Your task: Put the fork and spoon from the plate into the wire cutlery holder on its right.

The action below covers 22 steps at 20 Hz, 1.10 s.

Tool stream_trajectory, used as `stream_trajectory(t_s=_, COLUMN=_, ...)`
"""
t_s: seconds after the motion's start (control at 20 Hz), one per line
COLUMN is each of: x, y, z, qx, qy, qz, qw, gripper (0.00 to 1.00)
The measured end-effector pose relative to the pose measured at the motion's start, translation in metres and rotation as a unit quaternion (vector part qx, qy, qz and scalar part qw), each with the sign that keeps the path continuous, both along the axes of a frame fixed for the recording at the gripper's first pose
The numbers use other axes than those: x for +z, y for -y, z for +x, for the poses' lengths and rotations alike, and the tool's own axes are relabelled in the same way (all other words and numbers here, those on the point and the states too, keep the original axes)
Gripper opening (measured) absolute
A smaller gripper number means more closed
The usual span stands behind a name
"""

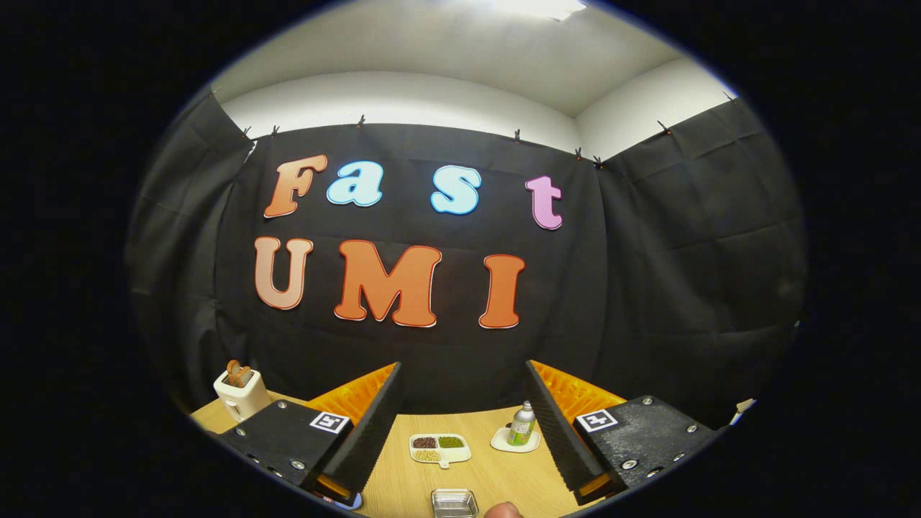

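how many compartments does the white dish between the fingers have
3: in the white dish, two at the back side by side, one in front. The gripper is open.

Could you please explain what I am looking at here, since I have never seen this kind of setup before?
This is a handheld two-finger gripper, carried by a person rather than a robot arm. The picture comes from a fisheye camera mounted on it, looking forward along its two fingers, which stand wide apart and hold nothing. Ahead, on a wooden table, lie a white divided dish with three fillings, a small bottle on a white coaster, and a small metal tray nearest the camera. A white toaster stands beyond the left finger. Black cloth forms the booth's wall.
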<state>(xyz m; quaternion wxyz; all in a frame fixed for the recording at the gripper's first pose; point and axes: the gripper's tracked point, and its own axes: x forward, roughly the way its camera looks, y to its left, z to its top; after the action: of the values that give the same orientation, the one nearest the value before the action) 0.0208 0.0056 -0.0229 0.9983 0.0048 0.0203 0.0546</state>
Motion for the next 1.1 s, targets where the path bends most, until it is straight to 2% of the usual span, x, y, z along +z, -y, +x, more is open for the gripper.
stream_trajectory(t_s=0.65, x=-0.028, y=-0.043, z=0.009, qx=0.041, qy=-0.016, qz=0.005, qw=0.999, gripper=0.99)
stream_trajectory(t_s=0.95, x=-0.085, y=-0.116, z=-0.012, qx=0.126, qy=-0.092, qz=0.001, qw=0.988, gripper=0.99)
stream_trajectory(t_s=1.1, x=-0.112, y=-0.143, z=-0.021, qx=0.153, qy=-0.127, qz=-0.008, qw=0.98, gripper=0.99)
